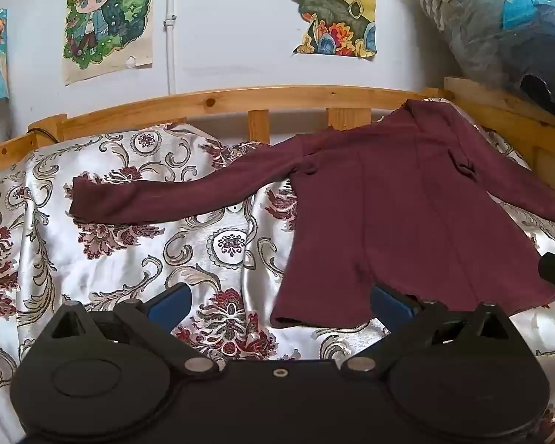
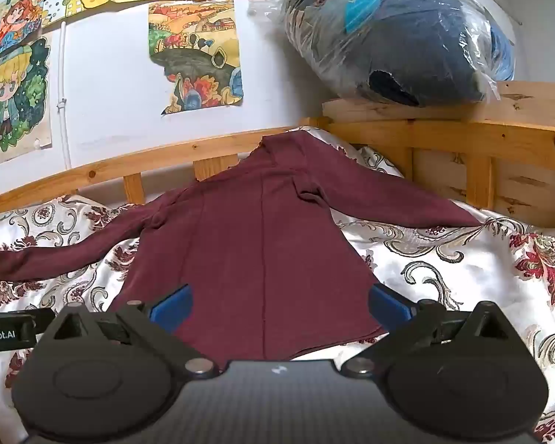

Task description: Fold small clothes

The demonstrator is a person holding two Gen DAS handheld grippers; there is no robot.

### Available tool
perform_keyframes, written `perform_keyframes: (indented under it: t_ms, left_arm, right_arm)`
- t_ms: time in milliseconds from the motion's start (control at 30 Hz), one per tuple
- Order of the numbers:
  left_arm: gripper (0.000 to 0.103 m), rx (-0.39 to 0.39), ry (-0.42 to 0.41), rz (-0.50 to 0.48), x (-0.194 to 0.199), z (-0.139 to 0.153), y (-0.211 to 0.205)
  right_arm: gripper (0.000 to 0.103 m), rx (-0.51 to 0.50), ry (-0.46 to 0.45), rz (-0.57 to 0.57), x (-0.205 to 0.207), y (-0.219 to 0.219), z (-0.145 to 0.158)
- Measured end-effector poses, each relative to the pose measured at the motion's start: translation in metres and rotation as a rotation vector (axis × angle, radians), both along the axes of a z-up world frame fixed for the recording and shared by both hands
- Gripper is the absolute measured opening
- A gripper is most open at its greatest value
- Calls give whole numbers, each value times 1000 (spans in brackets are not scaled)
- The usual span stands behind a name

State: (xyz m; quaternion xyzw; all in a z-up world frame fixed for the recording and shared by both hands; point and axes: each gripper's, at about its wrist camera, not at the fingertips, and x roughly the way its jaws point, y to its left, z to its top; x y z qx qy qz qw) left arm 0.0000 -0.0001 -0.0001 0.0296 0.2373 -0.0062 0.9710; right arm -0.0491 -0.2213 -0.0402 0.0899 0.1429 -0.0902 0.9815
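A small maroon long-sleeved top (image 1: pixel 388 214) (image 2: pixel 255 244) lies spread flat on a floral satin bedspread (image 1: pixel 122 259) (image 2: pixel 462 277), collar toward the wall, both sleeves stretched out sideways. My left gripper (image 1: pixel 281 301) hovers open at the hem's left corner, nothing between its blue pads (image 1: pixel 168 305). My right gripper (image 2: pixel 281 305) is open too, its jaws straddling the middle and right of the hem from above, with no grip on the cloth. In the left wrist view the right gripper's edge shows at the far right; the left gripper's body pokes in at the lower left of the right wrist view.
A wooden bed rail (image 1: pixel 240 100) (image 2: pixel 462 133) runs along the wall and the right side. A plastic-wrapped bundle of dark bedding (image 2: pixel 399 37) (image 1: pixel 507 33) rests on the rail's corner ledge. Colourful drawings (image 1: pixel 107 18) (image 2: pixel 196 55) hang on the white wall.
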Motion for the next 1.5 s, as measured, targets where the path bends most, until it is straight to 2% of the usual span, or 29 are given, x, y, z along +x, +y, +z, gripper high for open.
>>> perform_keyframes:
  t_ms: [1500]
  left_arm:
    - [102, -14, 9, -3, 1, -3, 0]
  right_arm:
    - [103, 18, 23, -30, 2, -4, -2]
